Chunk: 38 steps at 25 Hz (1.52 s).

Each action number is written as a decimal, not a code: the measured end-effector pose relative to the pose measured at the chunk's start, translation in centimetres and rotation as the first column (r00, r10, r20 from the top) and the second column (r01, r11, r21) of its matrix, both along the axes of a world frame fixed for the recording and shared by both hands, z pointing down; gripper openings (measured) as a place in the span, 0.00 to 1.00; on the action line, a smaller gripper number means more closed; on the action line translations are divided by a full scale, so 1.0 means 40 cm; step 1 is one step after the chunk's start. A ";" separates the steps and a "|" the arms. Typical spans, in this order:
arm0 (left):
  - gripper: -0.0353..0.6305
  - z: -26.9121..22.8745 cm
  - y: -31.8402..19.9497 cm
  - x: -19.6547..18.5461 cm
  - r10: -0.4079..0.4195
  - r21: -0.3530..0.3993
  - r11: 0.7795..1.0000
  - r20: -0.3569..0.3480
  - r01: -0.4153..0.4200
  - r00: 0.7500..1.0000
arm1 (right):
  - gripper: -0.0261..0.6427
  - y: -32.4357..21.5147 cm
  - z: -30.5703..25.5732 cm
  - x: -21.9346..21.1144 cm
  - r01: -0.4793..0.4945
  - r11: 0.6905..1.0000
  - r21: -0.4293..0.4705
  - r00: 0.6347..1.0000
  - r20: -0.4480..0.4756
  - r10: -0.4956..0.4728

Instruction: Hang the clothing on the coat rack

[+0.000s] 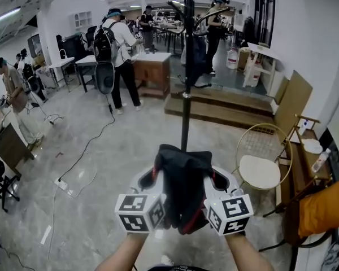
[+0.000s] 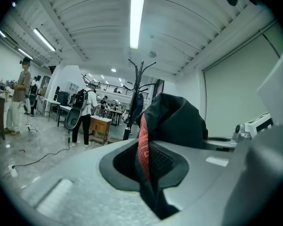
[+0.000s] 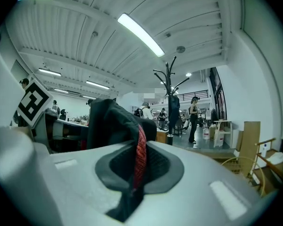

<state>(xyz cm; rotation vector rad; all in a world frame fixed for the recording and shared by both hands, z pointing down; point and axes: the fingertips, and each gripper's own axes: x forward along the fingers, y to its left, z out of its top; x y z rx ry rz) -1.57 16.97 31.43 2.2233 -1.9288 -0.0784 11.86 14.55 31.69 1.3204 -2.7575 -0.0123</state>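
Head view: a tall black coat rack (image 1: 185, 95) stands straight ahead of you, with a dark item (image 1: 199, 58) hanging near its top. To hang cleanly, raise the collar above a free hook, then lower it on and only release afterwards. The black garment (image 1: 183, 185), edged in red, bunches between your tools. Your left gripper (image 1: 151, 178) and right gripper (image 1: 216, 180) sit side by side, and each clamps a fold in narrow jaws.
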 end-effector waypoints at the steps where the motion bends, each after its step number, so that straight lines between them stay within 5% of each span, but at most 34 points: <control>1: 0.10 -0.004 -0.005 -0.018 0.005 0.003 1.000 -0.003 -0.005 1.000 | 0.07 -0.005 -0.006 -0.018 -0.005 1.000 0.004 1.000 -0.002 0.005; 10: 0.10 -0.003 -0.059 -0.122 0.038 0.009 0.999 0.000 -0.038 0.999 | 0.07 -0.063 -0.017 -0.123 -0.039 0.999 0.020 0.999 0.001 0.039; 38: 0.10 0.037 -0.464 -0.148 -0.017 -0.037 0.999 0.041 0.018 0.999 | 0.07 -0.491 0.012 -0.159 0.017 1.000 -0.001 0.998 0.062 -0.017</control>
